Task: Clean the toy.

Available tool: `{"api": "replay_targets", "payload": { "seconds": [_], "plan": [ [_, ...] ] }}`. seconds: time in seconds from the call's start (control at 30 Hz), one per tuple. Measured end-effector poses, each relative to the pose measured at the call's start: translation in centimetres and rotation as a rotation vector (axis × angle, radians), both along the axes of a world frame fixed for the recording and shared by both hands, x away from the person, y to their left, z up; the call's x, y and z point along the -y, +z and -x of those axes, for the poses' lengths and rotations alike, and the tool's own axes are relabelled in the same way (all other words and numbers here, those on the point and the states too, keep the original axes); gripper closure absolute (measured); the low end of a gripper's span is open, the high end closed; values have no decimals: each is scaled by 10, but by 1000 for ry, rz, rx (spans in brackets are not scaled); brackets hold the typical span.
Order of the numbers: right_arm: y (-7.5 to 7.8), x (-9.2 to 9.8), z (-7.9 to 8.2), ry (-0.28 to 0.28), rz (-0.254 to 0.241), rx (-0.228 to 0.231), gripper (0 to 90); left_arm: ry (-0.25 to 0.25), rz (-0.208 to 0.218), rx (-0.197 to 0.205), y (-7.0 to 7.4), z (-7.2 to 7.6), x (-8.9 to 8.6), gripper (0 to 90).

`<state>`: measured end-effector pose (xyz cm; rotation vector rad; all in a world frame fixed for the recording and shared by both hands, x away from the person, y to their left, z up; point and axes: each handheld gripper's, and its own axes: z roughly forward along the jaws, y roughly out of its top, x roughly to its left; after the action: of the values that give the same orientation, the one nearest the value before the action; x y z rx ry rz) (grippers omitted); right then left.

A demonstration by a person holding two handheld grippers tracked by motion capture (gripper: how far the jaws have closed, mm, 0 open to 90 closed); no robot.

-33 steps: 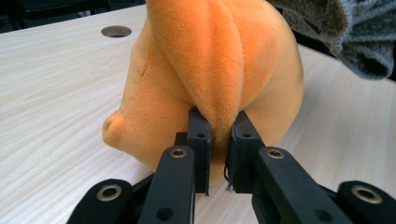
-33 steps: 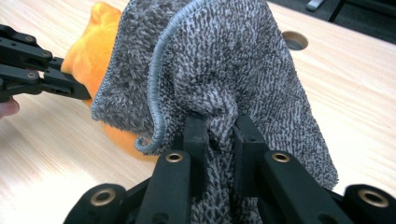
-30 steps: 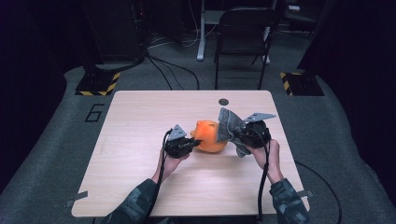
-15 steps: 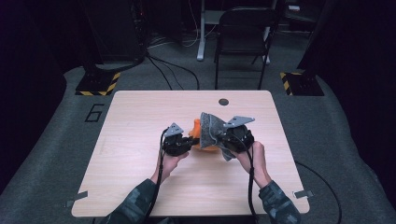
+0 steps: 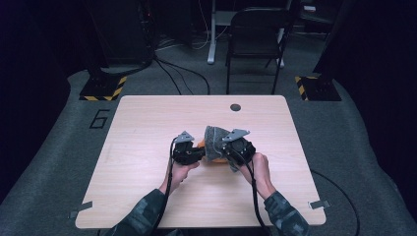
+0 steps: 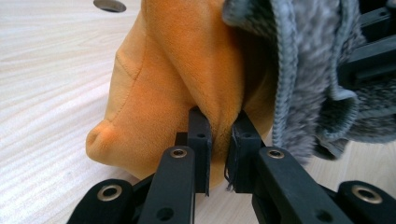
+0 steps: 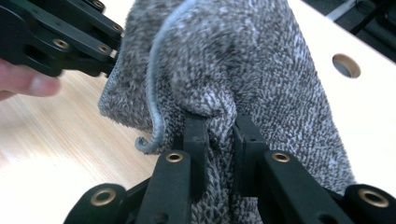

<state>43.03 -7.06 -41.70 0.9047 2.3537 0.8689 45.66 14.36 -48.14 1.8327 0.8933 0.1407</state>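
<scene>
My two forearms come in from the near edge of the table (image 5: 147, 206), both in patterned sleeves, and they lean toward each other so that the hands almost meet at the middle of the table. My left hand (image 5: 180, 169) wraps the body of the left gripper (image 6: 218, 122) from below, and the gripper points to the right. Its jaws are nearly closed and pinch a fold of the orange plush (image 6: 163, 79), which lies on the wood. My right hand (image 5: 258, 166) holds the right gripper (image 7: 219, 123) just beside it, pointing to the left and a little away from me. Its jaws are also nearly closed, and they clamp a bunch of the grey cloth (image 7: 261, 70). The cloth hangs over the right side of the plush and covers most of it in the high view. Farther off, near the far edge, there is a round hole (image 5: 235, 107) in the table.
</scene>
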Motion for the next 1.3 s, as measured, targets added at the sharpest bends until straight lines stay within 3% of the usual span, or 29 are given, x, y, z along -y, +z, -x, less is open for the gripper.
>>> {"api": "replay_targets", "payload": {
  "seconds": [0.27,0.57,0.9,1.0,1.1,1.2,1.3],
  "plan": [
    [-8,7,-5,-26,17,-32,788,4,5,-24,-3,-2,-3,817],
    [-37,49,-28,-155,24,-150,787,8,4,-27,-5,-4,-6,815],
    [-52,58,-42,-192,13,-216,784,2,10,-29,-6,-5,-7,812],
    [-45,61,-39,-194,11,-203,785,2,7,-32,-6,-5,-8,811],
    [-25,63,-30,-171,-31,-170,786,2,6,-29,-6,-5,-7,809],
    [-1,57,-18,-125,-96,-122,786,2,6,-29,-6,-5,-6,809],
    [13,39,-6,-57,-120,-90,786,2,3,-27,-6,-5,-6,809]
  ]
}}
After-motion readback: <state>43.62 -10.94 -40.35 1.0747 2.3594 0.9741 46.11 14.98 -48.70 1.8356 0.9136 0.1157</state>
